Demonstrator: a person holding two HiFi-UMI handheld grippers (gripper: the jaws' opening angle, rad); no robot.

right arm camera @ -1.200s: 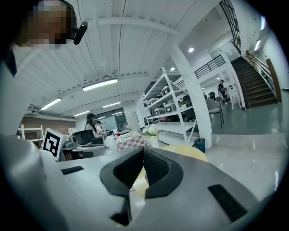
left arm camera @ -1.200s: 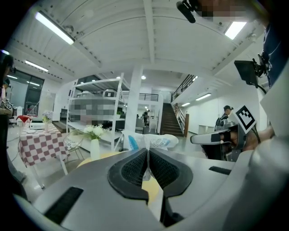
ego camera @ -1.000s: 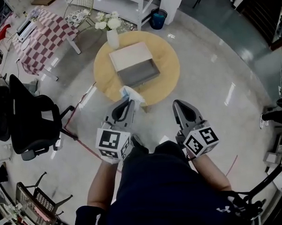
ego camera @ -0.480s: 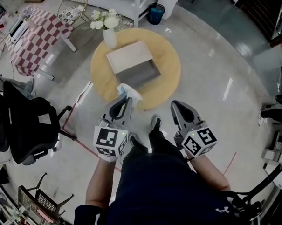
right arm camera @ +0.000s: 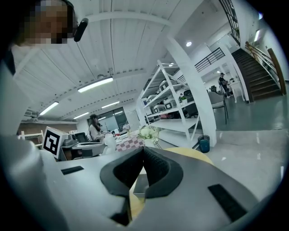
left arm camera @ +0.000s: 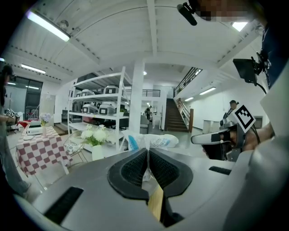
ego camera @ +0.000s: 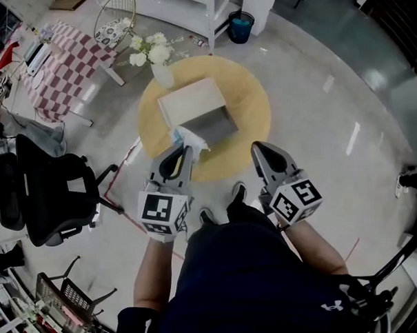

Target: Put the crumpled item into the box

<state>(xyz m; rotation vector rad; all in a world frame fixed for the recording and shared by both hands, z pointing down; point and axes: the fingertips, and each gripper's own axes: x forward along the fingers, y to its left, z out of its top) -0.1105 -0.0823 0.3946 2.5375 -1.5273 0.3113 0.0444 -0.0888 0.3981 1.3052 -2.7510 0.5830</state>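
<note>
Left claw (ego camera: 186,150) pinched the crumpled bag (ego camera: 191,136) above the tabletop's (ego camera: 251,102) near edge, just short of the open box (ego camera: 192,99); right claw (ego camera: 258,148) was pressed together, empty. Pickup apparently done; release into the box not yet made

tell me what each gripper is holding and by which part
Left gripper pinches the crumpled bag by its near edge. Right gripper is shut, holding nothing.

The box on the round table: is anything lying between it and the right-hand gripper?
No. In the head view, only the bare yellow top of the round table lies between the box and the right gripper.
</note>
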